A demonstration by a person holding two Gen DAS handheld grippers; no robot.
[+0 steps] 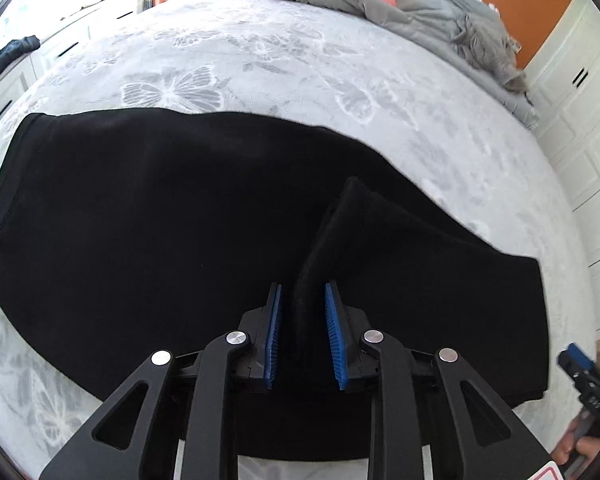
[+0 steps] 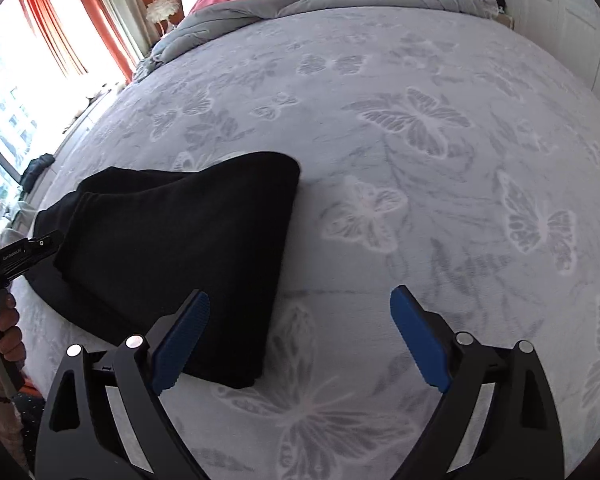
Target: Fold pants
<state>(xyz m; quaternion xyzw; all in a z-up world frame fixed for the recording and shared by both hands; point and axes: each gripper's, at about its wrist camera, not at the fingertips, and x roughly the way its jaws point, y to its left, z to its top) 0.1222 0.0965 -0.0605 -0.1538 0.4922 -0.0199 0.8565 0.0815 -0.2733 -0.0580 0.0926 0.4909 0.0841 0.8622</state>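
Daylight enters from the window (image 2: 4, 92), blown out to white in both views. The bedspread (image 2: 420, 160) is evenly lit with soft shadows. The black pants (image 1: 160, 208) lose nearly all detail. Fisheye curvature bends edges; corners vignette dark; slight blur softens the periphery.

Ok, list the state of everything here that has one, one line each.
left gripper: shut on a raised fold of the pants.
right gripper: open, holding nothing, over the bedspread beside the pants.
pants: black, lying on the bed, partly folded.
bedspread: spread flat.
grey duvet: bunched up at the bed's far end.
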